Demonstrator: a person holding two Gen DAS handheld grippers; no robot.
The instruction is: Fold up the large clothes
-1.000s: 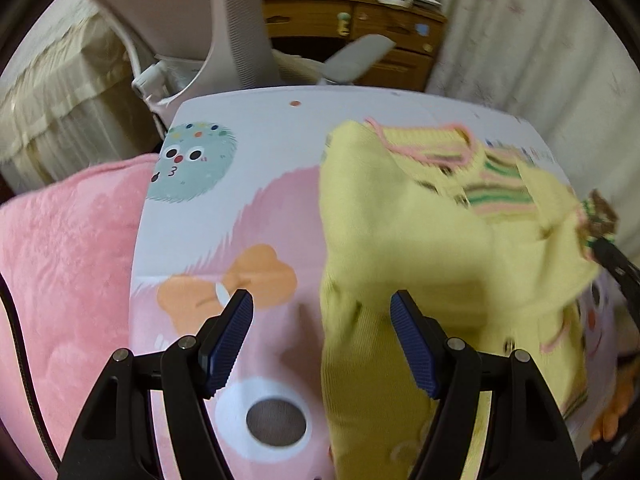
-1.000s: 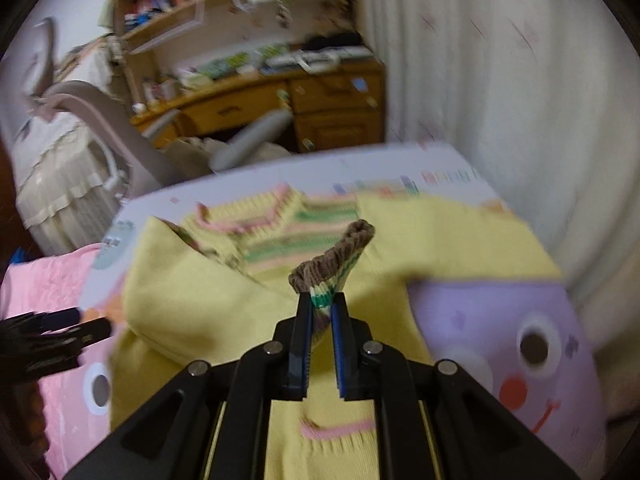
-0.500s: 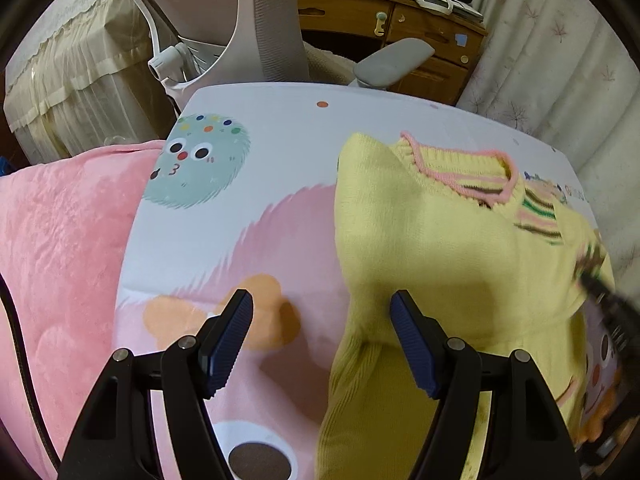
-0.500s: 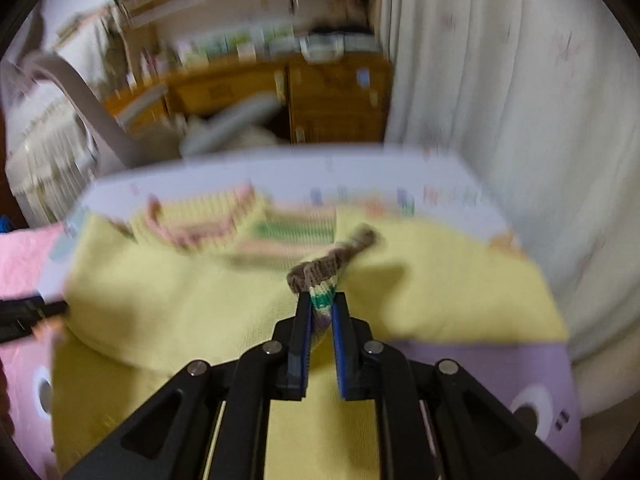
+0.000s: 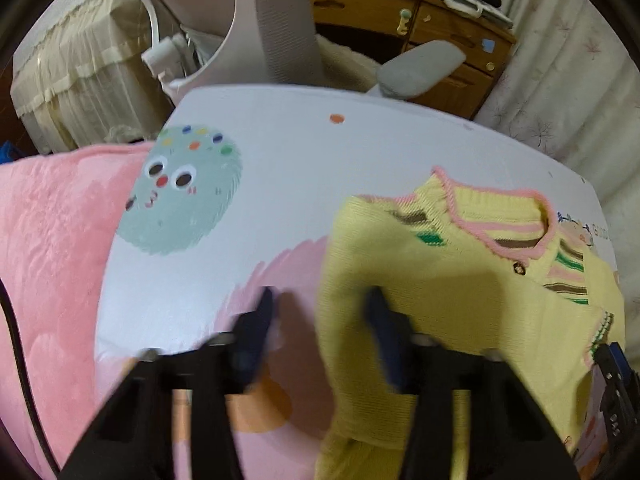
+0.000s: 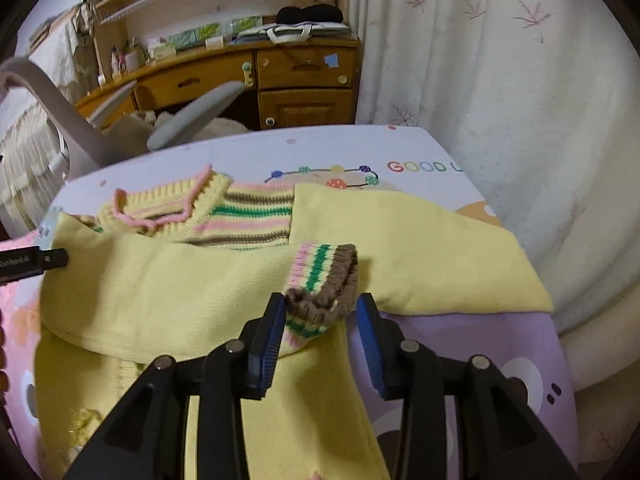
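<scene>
A yellow knit sweater [image 6: 168, 292] with a pink-trimmed collar [image 6: 160, 216] and striped yoke lies on a cartoon-print sheet [image 5: 280, 168]. Both sleeves are folded across its chest. The striped sleeve cuff [image 6: 324, 280] lies loose between the fingers of my right gripper [image 6: 322, 312], which is open. My left gripper [image 5: 320, 312] is open and blurred, straddling the sweater's left edge [image 5: 336, 280]. The sweater also shows in the left wrist view [image 5: 460, 300], with the right gripper [image 5: 616, 376] at its far side.
A pink quilt [image 5: 48, 272] lies left of the sheet. A grey office chair [image 5: 272, 20] and a wooden desk [image 6: 280, 76] stand beyond the bed's far edge. A white curtain [image 6: 500, 100] hangs on the right.
My right gripper carried the sleeve cuff across the sweater, then opened and let it drop onto the chest. My left gripper moved forward along the sweater's left edge, still open.
</scene>
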